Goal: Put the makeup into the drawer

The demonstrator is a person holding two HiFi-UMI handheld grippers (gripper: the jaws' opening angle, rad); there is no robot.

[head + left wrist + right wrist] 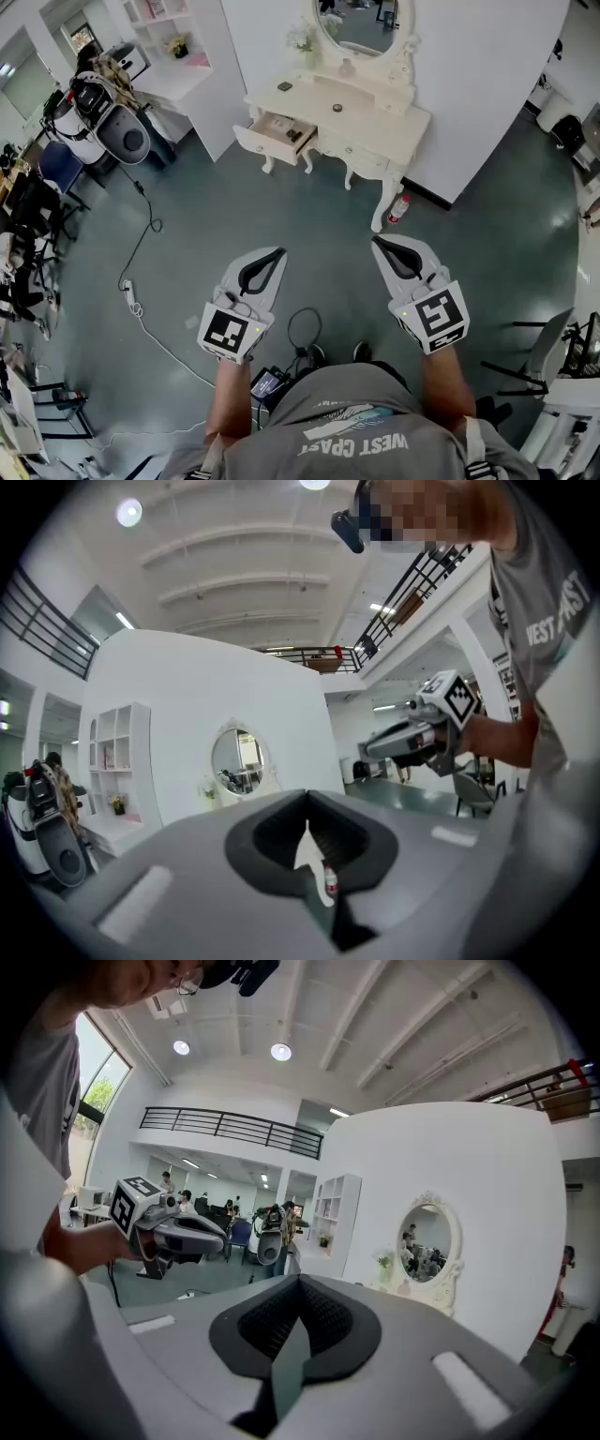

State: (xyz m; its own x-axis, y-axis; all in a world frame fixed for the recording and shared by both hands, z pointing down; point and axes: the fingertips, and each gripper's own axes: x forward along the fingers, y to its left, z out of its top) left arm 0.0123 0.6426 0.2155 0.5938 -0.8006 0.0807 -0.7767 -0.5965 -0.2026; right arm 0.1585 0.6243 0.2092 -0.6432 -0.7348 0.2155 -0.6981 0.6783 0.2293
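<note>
Well back from the dresser (pixel 349 120), its drawer (pixel 274 134) pulled out, left gripper (pixel 279 250) and right gripper (pixel 376 240) both pressed together, nothing between them

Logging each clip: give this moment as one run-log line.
left tool: shut, empty | right tool: shut, empty | drawer: open | small items: on dresser top

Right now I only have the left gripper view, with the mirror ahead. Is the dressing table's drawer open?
Observer: Yes. The head view shows the drawer pulled out, with a dark item inside.
Operator: Any makeup on the tabletop?
Observer: Two small dark items lie on the tabletop; they are too small to identify.
Operator: Is the right gripper carrying anything?
Observer: No. The right gripper is shut with nothing between its jaws.
</note>
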